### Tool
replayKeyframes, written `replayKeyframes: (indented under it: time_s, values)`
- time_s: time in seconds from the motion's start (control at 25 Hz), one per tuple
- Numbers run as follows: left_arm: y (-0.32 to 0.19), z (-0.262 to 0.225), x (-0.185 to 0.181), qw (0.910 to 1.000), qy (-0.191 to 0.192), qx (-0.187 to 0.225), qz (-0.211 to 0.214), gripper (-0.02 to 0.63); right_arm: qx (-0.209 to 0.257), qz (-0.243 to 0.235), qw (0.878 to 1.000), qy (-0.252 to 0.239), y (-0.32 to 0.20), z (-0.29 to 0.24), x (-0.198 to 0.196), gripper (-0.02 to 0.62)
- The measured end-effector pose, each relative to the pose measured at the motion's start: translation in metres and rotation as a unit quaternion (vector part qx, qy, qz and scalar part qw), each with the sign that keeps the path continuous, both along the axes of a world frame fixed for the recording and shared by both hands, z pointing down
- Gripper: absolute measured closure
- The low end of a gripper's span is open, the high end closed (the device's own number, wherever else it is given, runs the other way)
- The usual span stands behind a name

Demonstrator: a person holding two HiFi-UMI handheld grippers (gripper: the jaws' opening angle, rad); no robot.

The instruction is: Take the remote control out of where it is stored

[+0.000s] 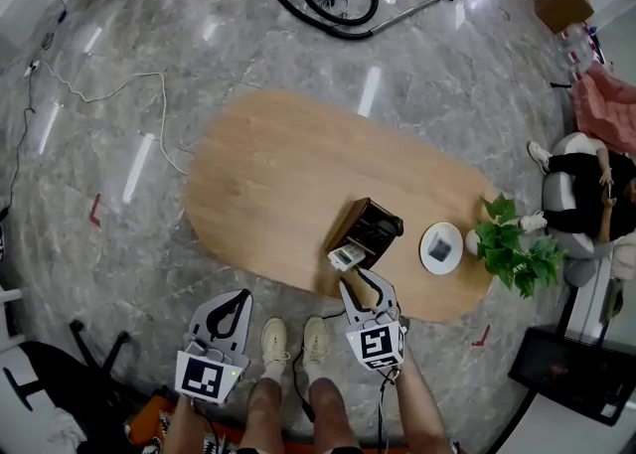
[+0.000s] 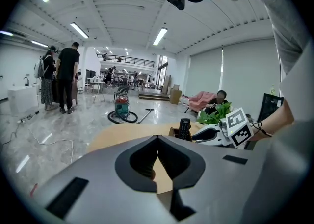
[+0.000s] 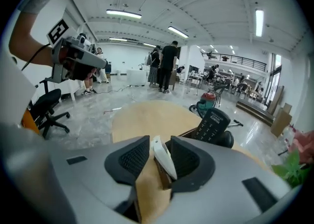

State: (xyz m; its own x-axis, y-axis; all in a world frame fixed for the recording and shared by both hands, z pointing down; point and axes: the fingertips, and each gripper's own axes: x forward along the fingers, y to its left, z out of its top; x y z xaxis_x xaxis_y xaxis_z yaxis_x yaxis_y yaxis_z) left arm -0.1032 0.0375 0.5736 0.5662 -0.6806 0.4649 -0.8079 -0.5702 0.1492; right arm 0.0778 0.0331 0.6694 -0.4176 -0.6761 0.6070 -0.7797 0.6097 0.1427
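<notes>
Tabletop left of the box lies open; a dish, perhaps, and a plant stand right.

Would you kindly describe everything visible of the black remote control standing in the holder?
The black remote is a slim, dark, plastic-looking bar with rows of small keys and pale print near its upper end. It stands on end, leaning slightly, in the dark brown holder on the wooden table, with its upper part sticking out above the holder's rim.

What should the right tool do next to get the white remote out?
Probably close the right tool on the white remote: its jaws stand apart with the remote between them, unpinched, at the front of the wooden holder.
</notes>
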Motion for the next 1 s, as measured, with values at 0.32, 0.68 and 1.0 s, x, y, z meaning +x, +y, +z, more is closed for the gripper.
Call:
replayKeyframes:
  time_s: [0.32, 0.68, 1.0]
  values:
    - [0.008, 0.016, -0.012, 0.9998, 0.002, -0.014, -0.016, 0.6, 0.0, -0.043, 0.998, 0.044, -0.013, 0.031, -0.009, 0.414]
    - [0.016, 0.037, -0.025, 0.9991, -0.011, -0.033, -0.024, 0.6, -0.01, -0.028, 0.997, 0.074, -0.019, 0.055, -0.002, 0.416]
    - [0.018, 0.036, -0.029, 0.999, -0.001, -0.03, -0.033, 0.6, 0.005, -0.029, 0.995, 0.092, -0.022, 0.052, -0.003, 0.476]
